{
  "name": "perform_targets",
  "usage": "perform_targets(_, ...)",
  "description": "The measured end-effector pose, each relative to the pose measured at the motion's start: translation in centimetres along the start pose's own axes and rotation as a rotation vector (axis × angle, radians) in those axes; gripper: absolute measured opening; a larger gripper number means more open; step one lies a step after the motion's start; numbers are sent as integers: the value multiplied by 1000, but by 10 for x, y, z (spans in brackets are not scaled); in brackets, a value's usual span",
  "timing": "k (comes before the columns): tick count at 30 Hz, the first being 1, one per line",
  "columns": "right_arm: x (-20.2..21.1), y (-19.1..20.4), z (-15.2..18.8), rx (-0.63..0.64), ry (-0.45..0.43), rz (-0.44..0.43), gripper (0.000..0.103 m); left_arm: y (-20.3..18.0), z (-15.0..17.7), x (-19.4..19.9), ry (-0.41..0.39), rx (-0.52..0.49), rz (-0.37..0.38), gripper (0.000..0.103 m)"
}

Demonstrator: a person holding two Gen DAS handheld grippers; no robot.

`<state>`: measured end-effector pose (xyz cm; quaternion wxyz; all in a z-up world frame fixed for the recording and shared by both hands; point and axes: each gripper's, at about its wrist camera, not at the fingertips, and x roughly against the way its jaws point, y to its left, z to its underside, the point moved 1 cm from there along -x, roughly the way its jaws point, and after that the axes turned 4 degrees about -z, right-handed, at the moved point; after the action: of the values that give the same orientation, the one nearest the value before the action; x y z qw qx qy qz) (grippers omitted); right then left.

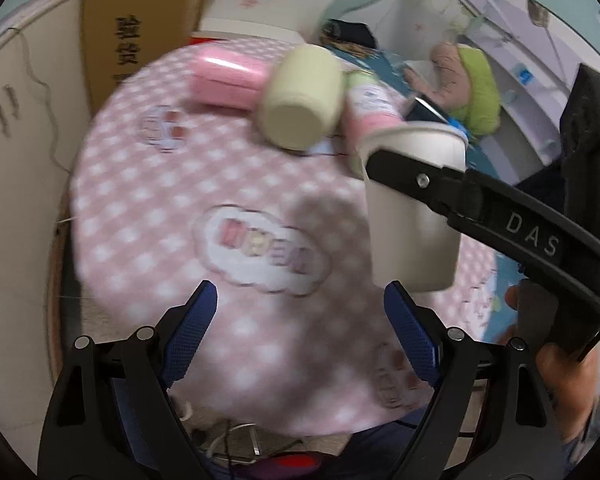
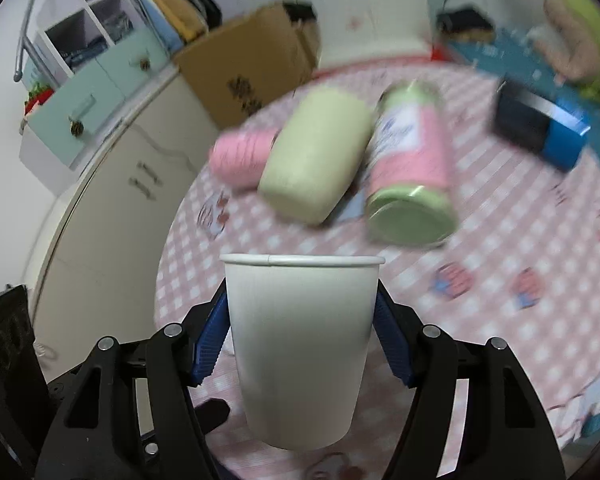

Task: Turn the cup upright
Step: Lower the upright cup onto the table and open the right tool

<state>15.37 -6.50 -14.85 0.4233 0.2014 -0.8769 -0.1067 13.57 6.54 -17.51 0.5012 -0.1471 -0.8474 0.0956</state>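
Note:
A white paper cup stands upright between the blue pads of my right gripper, rim up, held above the pink checked tablecloth. In the left wrist view the same cup hangs at the right, clamped by the black right gripper finger. My left gripper is open and empty, low over the near part of the cloth.
A pale yellow cup, a pink cup and a pink-and-green bottle lie on their sides at the far side of the table. A blue-black box lies at the right. A cardboard box and a cabinet stand behind.

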Motion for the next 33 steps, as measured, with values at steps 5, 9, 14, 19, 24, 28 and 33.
perform_targets(5, 8, -23, 5, -19, -50, 41, 64, -28, -3, -13, -7, -35, 13, 86)
perform_targets(9, 11, -35, 5, -38, -67, 23, 64, -40, -3, -14, 3, -60, 111, 86)
perform_targets(14, 8, -35, 7, -28, -66, -2, 64, -42, -8, -27, 0, -41, 34, 86)
perform_targets(19, 12, -29, 14, 12, -90, 9, 64, -34, -9, -40, 22, -13, -9, 86)
perform_targets(24, 10, -29, 28, 49, -102, 30, 64, -27, 0, -37, 22, -27, -42, 86)
perform_targets(28, 13, -25, 37, 84, -131, 41, 65, -6, 10, -24, 7, -20, -98, 87)
perform_targets(33, 18, -20, 51, 110, -155, 50, 66, 12, 15, -13, -5, 18, -151, 87)
